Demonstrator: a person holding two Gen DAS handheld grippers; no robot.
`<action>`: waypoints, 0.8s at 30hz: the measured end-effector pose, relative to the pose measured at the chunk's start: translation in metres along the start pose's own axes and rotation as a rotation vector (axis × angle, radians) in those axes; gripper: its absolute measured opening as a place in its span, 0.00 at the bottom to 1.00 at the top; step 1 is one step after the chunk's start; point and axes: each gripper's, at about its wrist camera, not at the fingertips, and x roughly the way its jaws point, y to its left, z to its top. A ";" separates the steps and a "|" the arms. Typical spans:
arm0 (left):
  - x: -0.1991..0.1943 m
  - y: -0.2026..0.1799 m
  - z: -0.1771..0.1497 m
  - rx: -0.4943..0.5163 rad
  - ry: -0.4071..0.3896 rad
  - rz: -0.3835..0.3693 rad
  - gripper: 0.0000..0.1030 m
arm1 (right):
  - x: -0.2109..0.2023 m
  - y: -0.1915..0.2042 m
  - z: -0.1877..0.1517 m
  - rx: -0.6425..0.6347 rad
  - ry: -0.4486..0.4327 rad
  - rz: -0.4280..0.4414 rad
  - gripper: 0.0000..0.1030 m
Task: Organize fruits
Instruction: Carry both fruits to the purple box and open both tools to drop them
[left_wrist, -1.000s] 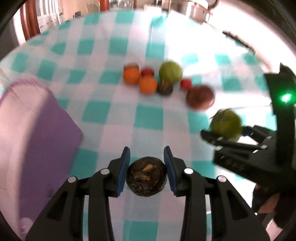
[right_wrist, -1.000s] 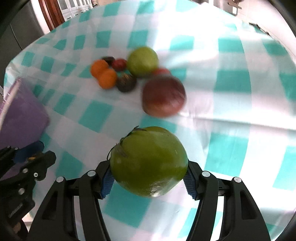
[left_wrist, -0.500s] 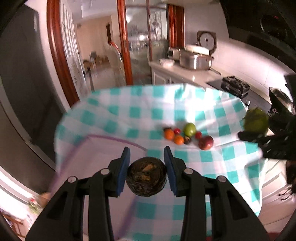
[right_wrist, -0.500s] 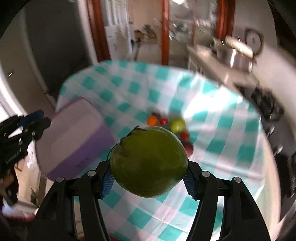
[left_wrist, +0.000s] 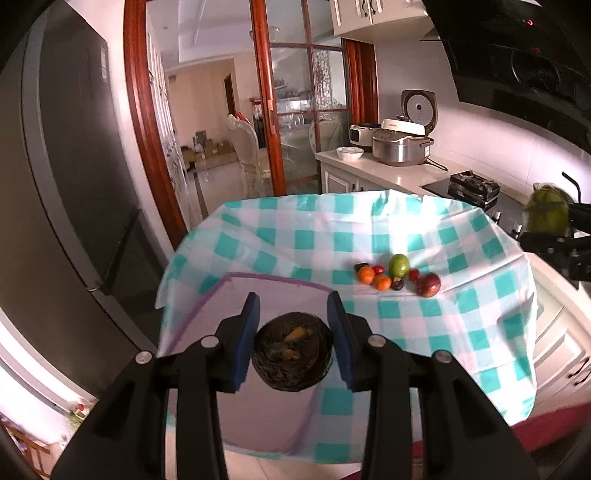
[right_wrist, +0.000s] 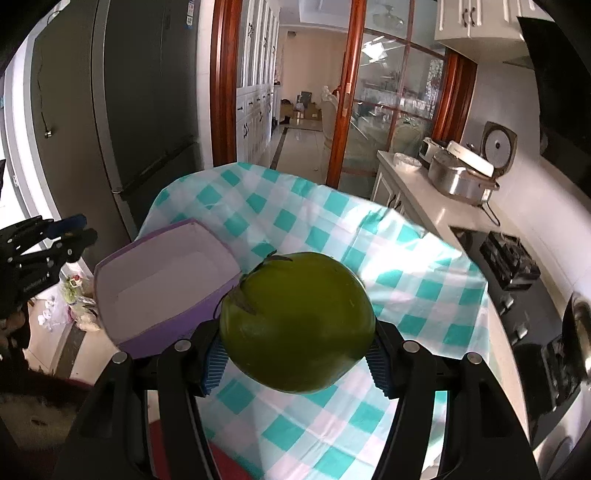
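I'm mid-carry: left gripper (left_wrist: 293, 341) fingers pinch a dark wrinkled fruit (left_wrist: 293, 350), right gripper (right_wrist: 295, 352) fingers clamp the green fruit (right_wrist: 297, 325). Next, lower both into the purple box (right_wrist: 162, 284).

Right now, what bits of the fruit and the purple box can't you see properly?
- Purple box, left wrist view: its near side is hidden behind the left gripper and the dark fruit.
- Fruit pile, left wrist view: too small to name. Right wrist view: hidden by the green fruit.
- Right gripper, left wrist view: cut off by the edge.
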 end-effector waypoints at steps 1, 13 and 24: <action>-0.003 0.006 -0.005 -0.002 -0.005 0.012 0.37 | -0.002 0.002 -0.006 0.004 0.006 -0.008 0.60; 0.011 0.059 -0.061 -0.141 0.118 0.030 0.37 | 0.023 0.026 -0.023 -0.018 0.095 -0.018 0.60; 0.078 0.079 -0.082 -0.239 0.288 0.067 0.37 | 0.141 0.111 0.042 -0.229 0.188 0.184 0.60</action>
